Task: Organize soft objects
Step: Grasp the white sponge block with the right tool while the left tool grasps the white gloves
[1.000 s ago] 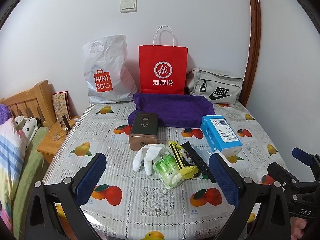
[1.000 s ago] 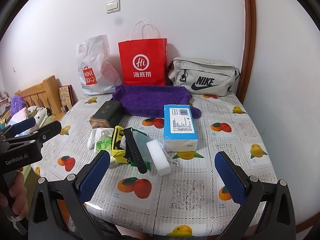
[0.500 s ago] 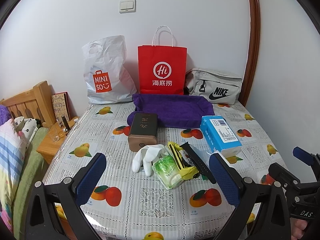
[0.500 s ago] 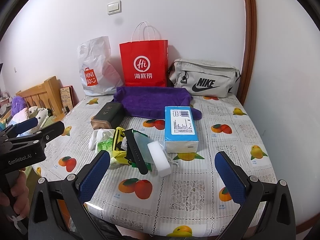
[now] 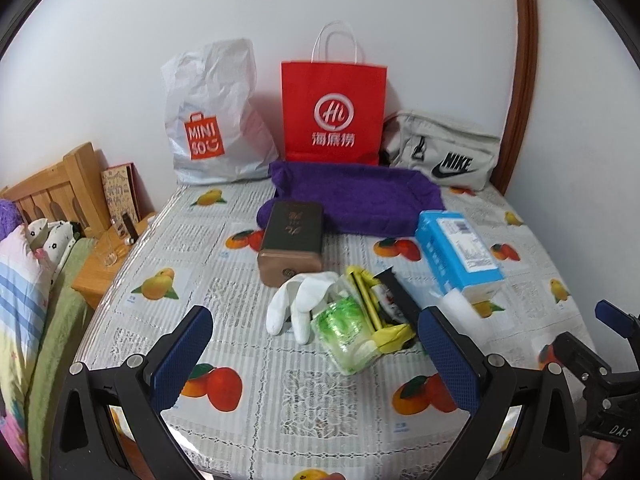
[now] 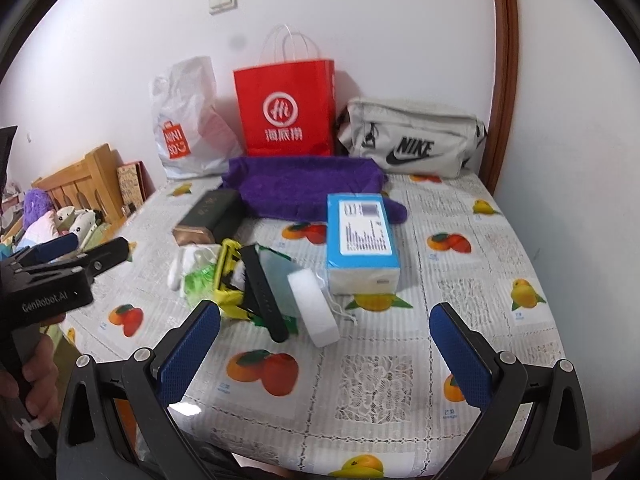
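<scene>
Both grippers, left gripper [image 5: 312, 348] and right gripper [image 6: 326, 344], spread wide, empty, above table [image 6: 460, 240]; white glove [image 5: 300, 304] untouched.

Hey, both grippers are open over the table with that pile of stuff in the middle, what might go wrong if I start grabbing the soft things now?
The white glove lies against the green plastic packet and the brown box, so the left gripper may pinch the packet too. The white sponge touches the black strap; lifting it with the right gripper could drag the strap along.
</scene>
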Demonstrator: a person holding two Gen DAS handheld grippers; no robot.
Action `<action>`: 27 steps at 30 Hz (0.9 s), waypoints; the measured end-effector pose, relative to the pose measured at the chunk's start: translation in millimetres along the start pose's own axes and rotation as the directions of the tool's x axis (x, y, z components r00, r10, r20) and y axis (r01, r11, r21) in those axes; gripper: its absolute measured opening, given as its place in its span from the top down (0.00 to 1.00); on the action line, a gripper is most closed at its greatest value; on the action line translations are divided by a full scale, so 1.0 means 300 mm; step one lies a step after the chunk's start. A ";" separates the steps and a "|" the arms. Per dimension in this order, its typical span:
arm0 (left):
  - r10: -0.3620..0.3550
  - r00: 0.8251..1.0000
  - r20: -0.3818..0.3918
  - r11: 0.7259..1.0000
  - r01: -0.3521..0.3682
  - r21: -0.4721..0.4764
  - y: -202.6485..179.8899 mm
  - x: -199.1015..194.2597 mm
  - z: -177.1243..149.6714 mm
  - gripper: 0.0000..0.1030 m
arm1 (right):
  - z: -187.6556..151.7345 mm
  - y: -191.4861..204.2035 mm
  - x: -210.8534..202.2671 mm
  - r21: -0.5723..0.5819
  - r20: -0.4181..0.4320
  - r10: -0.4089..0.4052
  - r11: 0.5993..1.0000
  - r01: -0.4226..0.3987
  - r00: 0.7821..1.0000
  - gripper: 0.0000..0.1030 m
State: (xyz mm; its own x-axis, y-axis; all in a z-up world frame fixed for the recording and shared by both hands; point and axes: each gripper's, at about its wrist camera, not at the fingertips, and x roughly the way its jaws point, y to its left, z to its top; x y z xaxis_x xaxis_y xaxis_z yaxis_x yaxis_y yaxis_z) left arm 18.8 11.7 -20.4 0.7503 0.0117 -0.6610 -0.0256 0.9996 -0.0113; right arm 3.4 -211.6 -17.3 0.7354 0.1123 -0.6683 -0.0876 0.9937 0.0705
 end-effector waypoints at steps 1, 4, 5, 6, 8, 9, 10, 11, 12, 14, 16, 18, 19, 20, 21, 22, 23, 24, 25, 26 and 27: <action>0.001 1.000 -0.014 1.000 -0.001 -0.002 0.008 0.022 -0.003 0.00 | -0.003 -0.010 0.020 0.003 -0.014 0.005 1.000 -0.005 1.000 0.00; 0.018 0.999 -0.049 1.000 -0.019 -0.019 0.037 0.073 -0.016 0.00 | -0.016 -0.036 0.072 0.011 -0.042 0.018 1.000 -0.018 0.999 0.01; 0.018 0.998 -0.057 1.000 -0.019 -0.022 0.045 0.088 -0.020 0.00 | -0.022 -0.040 0.088 0.010 -0.049 0.022 1.000 -0.022 0.999 0.01; 0.019 0.998 -0.064 0.999 -0.020 -0.025 0.053 0.102 -0.023 0.00 | -0.027 -0.046 0.104 0.008 -0.053 0.029 1.000 -0.028 0.998 0.03; 0.030 0.996 -0.081 0.999 -0.033 -0.033 0.070 0.137 -0.034 0.01 | -0.033 -0.053 0.142 0.008 -0.069 0.042 0.999 -0.042 0.997 0.05; 0.030 0.996 -0.087 0.999 -0.033 -0.036 0.076 0.146 -0.038 0.01 | -0.037 -0.056 0.167 0.011 -0.080 0.055 0.998 -0.054 0.995 0.05; 0.027 0.995 -0.095 0.999 -0.031 -0.043 0.084 0.164 -0.044 0.01 | -0.037 -0.056 0.188 0.011 -0.087 0.063 0.998 -0.062 0.994 0.06; 0.022 0.995 -0.100 0.998 -0.027 -0.049 0.092 0.176 -0.047 0.01 | -0.038 -0.054 0.208 0.009 -0.097 0.071 0.997 -0.070 0.993 0.10; 0.016 0.994 -0.106 0.998 -0.022 -0.056 0.099 0.191 -0.053 0.01 | -0.041 -0.050 0.235 0.000 -0.112 0.079 0.997 -0.079 0.991 0.14; 0.011 0.993 -0.117 0.998 -0.018 -0.062 0.107 0.218 -0.063 0.01 | -0.043 -0.043 0.275 -0.014 -0.129 0.085 0.996 -0.088 0.988 0.18; 0.013 0.991 -0.135 0.998 -0.022 -0.063 0.115 0.250 -0.072 0.01 | -0.045 -0.034 0.321 -0.030 -0.144 0.083 0.996 -0.089 0.986 0.18; 0.010 0.989 -0.148 0.998 -0.020 -0.064 0.121 0.276 -0.081 0.01 | -0.047 -0.022 0.360 -0.049 -0.157 0.088 0.994 -0.096 0.984 0.22; 0.006 0.988 -0.155 0.998 -0.017 -0.068 0.125 0.291 -0.085 0.01 | -0.048 -0.015 0.382 -0.059 -0.166 0.088 0.993 -0.099 0.982 0.22; 0.003 0.987 -0.160 0.997 -0.015 -0.076 0.132 0.305 -0.088 0.01 | -0.050 -0.010 0.399 -0.066 -0.172 0.087 0.993 -0.099 0.981 0.23; -0.003 0.987 -0.161 0.997 -0.010 -0.082 0.135 0.314 -0.090 0.01 | -0.054 -0.005 0.417 -0.074 -0.178 0.082 0.993 -0.097 0.981 0.23; -0.010 0.987 -0.163 0.996 -0.004 -0.086 0.140 0.325 -0.091 0.01 | -0.058 -0.002 0.437 -0.079 -0.189 0.076 0.993 -0.092 0.979 0.23; -0.015 0.986 -0.164 0.996 0.000 -0.092 0.146 0.337 -0.091 0.01 | -0.060 -0.001 0.453 -0.078 -0.198 0.074 0.993 -0.091 0.977 0.25; -0.017 0.986 -0.164 0.996 0.002 -0.094 0.150 0.346 -0.089 0.01 | -0.064 -0.003 0.470 -0.074 -0.208 0.076 0.993 -0.094 0.975 0.28; -0.018 0.986 -0.163 0.995 0.003 -0.095 0.154 0.351 -0.088 0.01 | -0.068 -0.006 0.488 -0.067 -0.219 0.081 0.993 -0.098 0.972 0.29; -0.019 0.987 -0.160 0.995 0.003 -0.100 0.160 0.361 -0.084 0.01 | -0.070 -0.010 0.502 -0.060 -0.227 0.084 0.993 -0.100 0.970 0.30; -0.022 0.987 -0.160 0.995 0.005 -0.103 0.162 0.369 -0.081 0.01 | -0.072 -0.014 0.515 -0.053 -0.232 0.087 0.993 -0.102 0.969 0.33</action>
State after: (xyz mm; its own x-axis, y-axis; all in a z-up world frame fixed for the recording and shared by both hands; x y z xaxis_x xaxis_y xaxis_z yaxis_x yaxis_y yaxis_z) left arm 84.6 61.0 -112.2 0.6354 -0.0143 -0.7720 -0.0896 0.9917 -0.0920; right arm 102.8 -198.5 -136.9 0.5487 0.1935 -0.8133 -0.1972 0.9753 0.0990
